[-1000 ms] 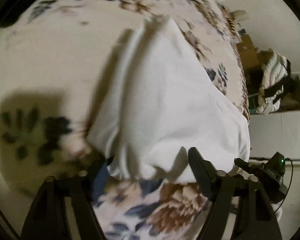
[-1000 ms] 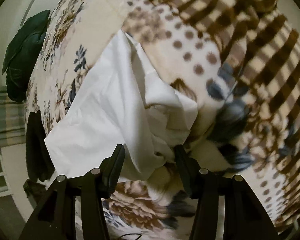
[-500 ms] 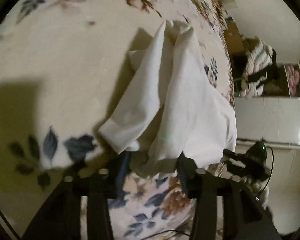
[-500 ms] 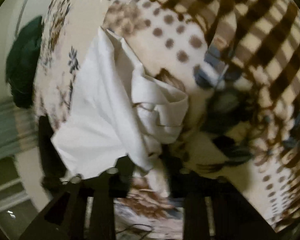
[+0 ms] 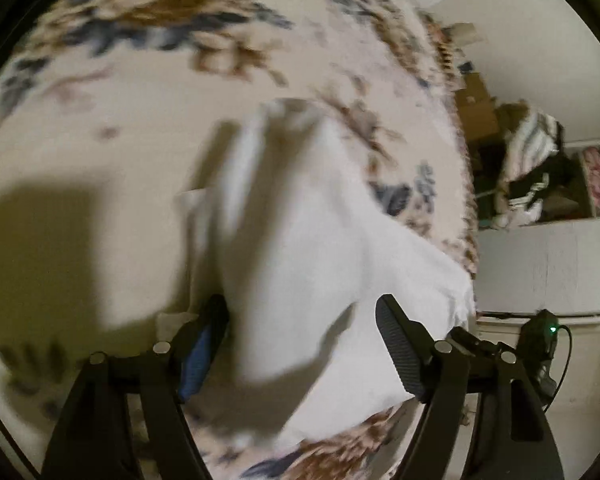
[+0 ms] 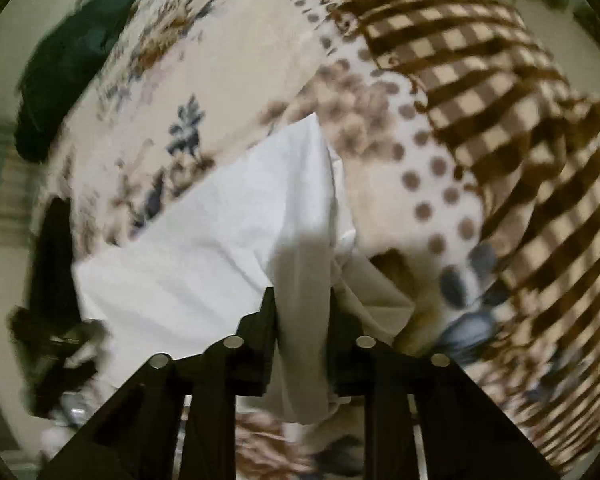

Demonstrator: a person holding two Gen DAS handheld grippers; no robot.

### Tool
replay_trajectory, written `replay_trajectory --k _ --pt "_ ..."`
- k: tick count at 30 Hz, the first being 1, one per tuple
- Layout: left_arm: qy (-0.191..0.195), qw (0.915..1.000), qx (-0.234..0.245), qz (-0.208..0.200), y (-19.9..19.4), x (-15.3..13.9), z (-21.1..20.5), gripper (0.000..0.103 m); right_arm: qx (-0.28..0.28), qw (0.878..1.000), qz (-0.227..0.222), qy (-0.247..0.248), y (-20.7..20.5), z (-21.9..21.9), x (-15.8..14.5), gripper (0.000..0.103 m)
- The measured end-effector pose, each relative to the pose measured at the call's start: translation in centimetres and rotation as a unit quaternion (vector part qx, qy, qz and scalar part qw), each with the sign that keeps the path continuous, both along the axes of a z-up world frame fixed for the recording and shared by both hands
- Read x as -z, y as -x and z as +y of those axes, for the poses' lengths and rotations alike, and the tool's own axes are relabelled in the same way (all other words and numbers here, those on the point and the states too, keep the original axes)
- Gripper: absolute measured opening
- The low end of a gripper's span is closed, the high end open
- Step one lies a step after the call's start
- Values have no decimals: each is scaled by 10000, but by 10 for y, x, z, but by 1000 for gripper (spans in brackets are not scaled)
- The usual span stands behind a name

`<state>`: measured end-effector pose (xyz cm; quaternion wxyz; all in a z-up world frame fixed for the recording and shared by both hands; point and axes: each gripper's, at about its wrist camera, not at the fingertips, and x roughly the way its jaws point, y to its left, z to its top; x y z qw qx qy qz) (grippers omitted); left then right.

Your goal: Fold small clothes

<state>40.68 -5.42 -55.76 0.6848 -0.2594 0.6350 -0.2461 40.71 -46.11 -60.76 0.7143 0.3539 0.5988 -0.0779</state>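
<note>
A small white garment [image 5: 300, 248] lies bunched on a floral bedspread [image 5: 100, 184]. In the left wrist view my left gripper [image 5: 300, 328] has its jaws wide apart, with a fold of the white cloth hanging between them and not pinched. In the right wrist view my right gripper [image 6: 304, 312] is shut on a gathered strip of the same white garment [image 6: 220, 248], which runs down between the fingers. The rest of the cloth spreads up and to the left from there. The image is blurred by motion.
A brown checked and dotted blanket [image 6: 480, 120] lies right of the garment. A dark green item [image 6: 72, 64] sits at the bed's far left edge. Past the bed's right edge stand cardboard boxes [image 5: 476, 112], piled clothes [image 5: 528, 168] and a white cabinet [image 5: 548, 260].
My left gripper opened from a near-shut grasp and let the cloth's edge go. My right gripper stayed closed on the cloth, and the garment lifted and shifted.
</note>
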Motion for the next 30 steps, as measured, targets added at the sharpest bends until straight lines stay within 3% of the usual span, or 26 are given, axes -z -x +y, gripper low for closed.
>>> replay_trajectory --k 2,4,5,7,9,11,12,14,15,16,19,21,25,28,30 --pt "745 9972 -46 39 1 2 0 52 581 9934 -229 -957 14 -15 4 19" --pt "1380 9897 -299 217 3 8 13 41 1152 9741 -369 -1911 29 -31 17 19" --pt "1593 9846 -547 468 4 19 25 41 1323 9655 -370 -2213 34 -35 24 19" --pt "1435 9823 -895 808 5 41 48 41 1570 9552 -246 -2496 42 -42 41 18" --pt "1351 9792 -1097 1045 5 57 66 42 1582 9591 -17 -2348 44 -45 53 18" --pt "1304 9804 -1065 1025 6 54 70 46 1414 9660 59 -2165 38 -41 52 19" --pt "1216 9830 -989 953 6 47 70 49 1231 9744 60 -1880 32 -37 45 26" --pt "977 9888 -817 781 9 30 67 72 980 9856 42 -1376 25 -32 26 39" --pt "849 9911 -776 674 10 23 66 76 917 9889 -28 -1166 24 -32 16 52" --pt "703 9931 -745 571 12 17 64 78 873 9920 -117 -904 25 -30 4 58" --pt "567 9964 -504 385 19 6 53 83 747 9964 -254 -304 32 -25 -22 61" --pt "450 9975 -386 390 21 14 45 83 758 9959 -203 -455 34 -29 -21 62" --pt "200 9982 -211 521 24 27 33 83 1176 9847 40 -1289 64 -31 18 62" --pt "158 9987 -172 462 31 30 33 83 1221 9787 -71 -1650 78 -16 39 76" --pt "196 9980 -224 554 34 42 32 83 1272 9724 -122 -1950 84 -8 52 78"
